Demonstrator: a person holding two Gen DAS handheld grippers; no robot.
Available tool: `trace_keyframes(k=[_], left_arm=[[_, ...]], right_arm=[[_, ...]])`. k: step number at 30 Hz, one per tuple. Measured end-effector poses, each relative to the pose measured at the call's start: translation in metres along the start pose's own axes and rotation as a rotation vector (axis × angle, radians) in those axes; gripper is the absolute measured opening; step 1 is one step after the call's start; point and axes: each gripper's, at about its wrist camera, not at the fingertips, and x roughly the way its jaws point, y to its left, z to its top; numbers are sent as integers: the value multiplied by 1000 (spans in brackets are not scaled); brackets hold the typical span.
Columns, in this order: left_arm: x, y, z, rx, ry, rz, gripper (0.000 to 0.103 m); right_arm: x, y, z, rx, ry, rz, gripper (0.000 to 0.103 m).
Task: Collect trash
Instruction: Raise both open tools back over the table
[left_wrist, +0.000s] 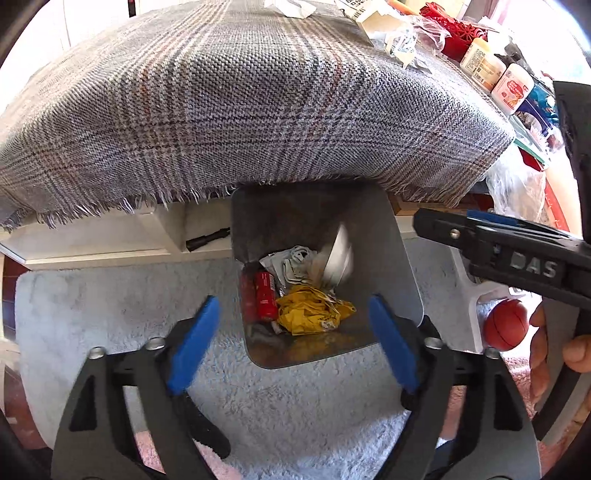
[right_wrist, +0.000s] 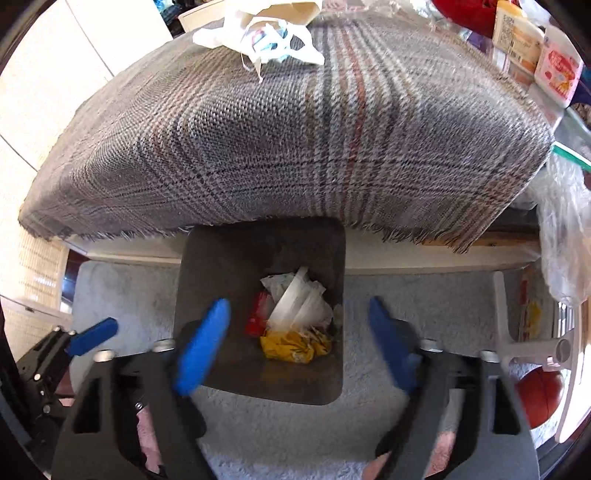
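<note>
A grey trash bin (left_wrist: 402, 266) (right_wrist: 207, 258) stands on the carpet below the table edge. Inside lie a red can (left_wrist: 265, 295), a yellow wrapper (left_wrist: 310, 312) (right_wrist: 291, 345) and white crumpled trash. A blurred white piece (left_wrist: 340, 254) (right_wrist: 295, 302) is in the bin, seemingly falling. My left gripper (left_wrist: 295, 332) is open and empty above the bin's near rim. My right gripper (right_wrist: 299, 343) is open and empty above the bin; it also shows in the left wrist view (left_wrist: 480, 236). A white plastic bag (right_wrist: 258, 35) lies on the table.
A plaid grey cloth (left_wrist: 240, 103) (right_wrist: 277, 140) covers the table above the bin. Jars and packages (left_wrist: 495, 74) (right_wrist: 546, 55) crowd the table's right side. An orange ball (left_wrist: 506, 325) (right_wrist: 539, 395) sits on the floor at right. Light carpet (left_wrist: 110, 314) surrounds the bin.
</note>
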Motion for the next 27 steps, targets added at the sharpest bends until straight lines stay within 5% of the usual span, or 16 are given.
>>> trace_keyframes(k=[2,15,27], left_arm=[[-2,-1,1,4,-2,10,95],[-21,-5,20,19,-9,-1,95],[-80,20,117,31,-162,150,95]], right_arm=[[-7,0,0,-12,-26,-16,99],[-55,-33,28,77,-100,54,99],[-82,-38,90,63,-171,55,100]])
